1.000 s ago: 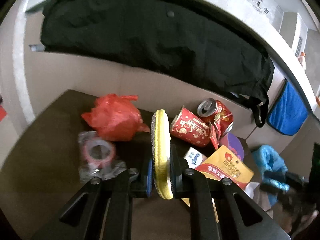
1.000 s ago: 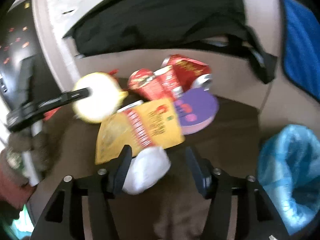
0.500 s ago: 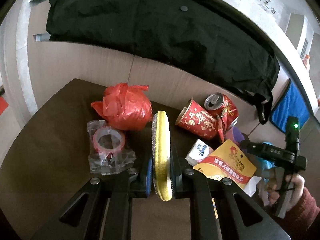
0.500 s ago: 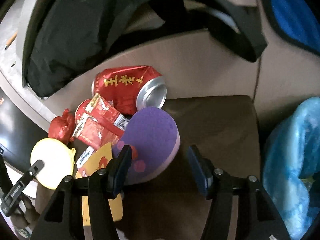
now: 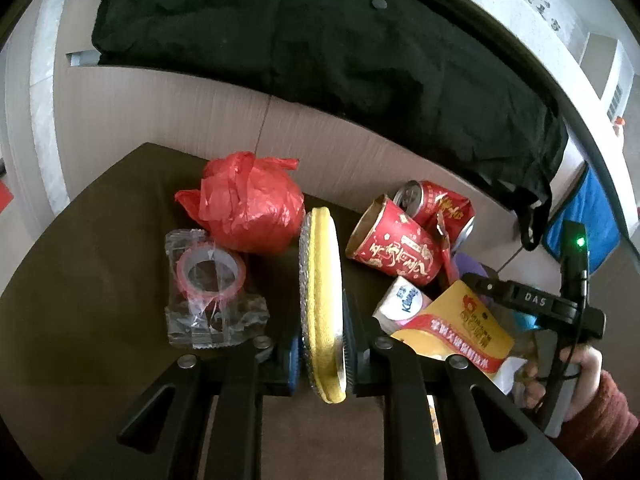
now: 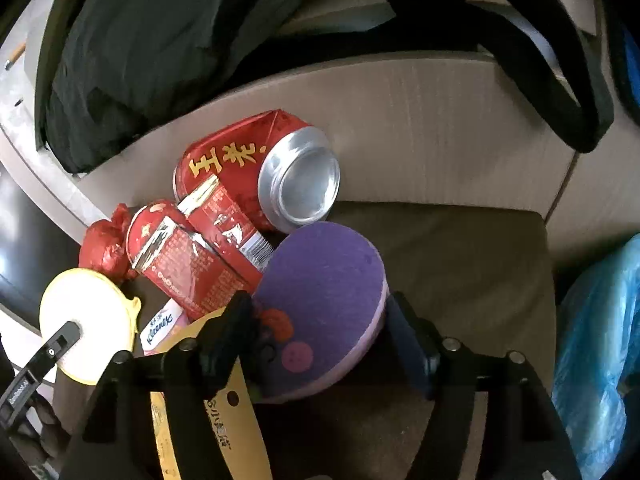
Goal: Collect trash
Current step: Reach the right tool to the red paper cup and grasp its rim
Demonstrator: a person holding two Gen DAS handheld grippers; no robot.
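My left gripper (image 5: 322,348) holds a round yellow scouring pad (image 5: 320,300) edge-on; its jaws are opening, but the pads still touch it. My right gripper (image 6: 320,316) straddles a purple round pad (image 6: 324,280) that lies on the brown table (image 6: 460,260); its jaws are opening and stand just outside the pad's rim. Beyond the purple pad lie a dented red can (image 6: 248,164), a red paper cup (image 5: 394,248), a tissue packet (image 5: 404,300) and a yellow snack packet (image 5: 460,328). A red plastic bag (image 5: 252,212) and a wrapped tape roll (image 5: 208,280) sit left of the yellow pad.
A blue plastic bag (image 6: 600,340) hangs open off the table's right edge. A black garment (image 5: 320,40) drapes over the beige panel behind the table. A hand in a red sleeve (image 5: 592,412) holds the right gripper at the lower right.
The right gripper swung from the white wad and yellow packet over to the purple pad, and its jaws widened around it. The left gripper stayed put with the yellow pad.
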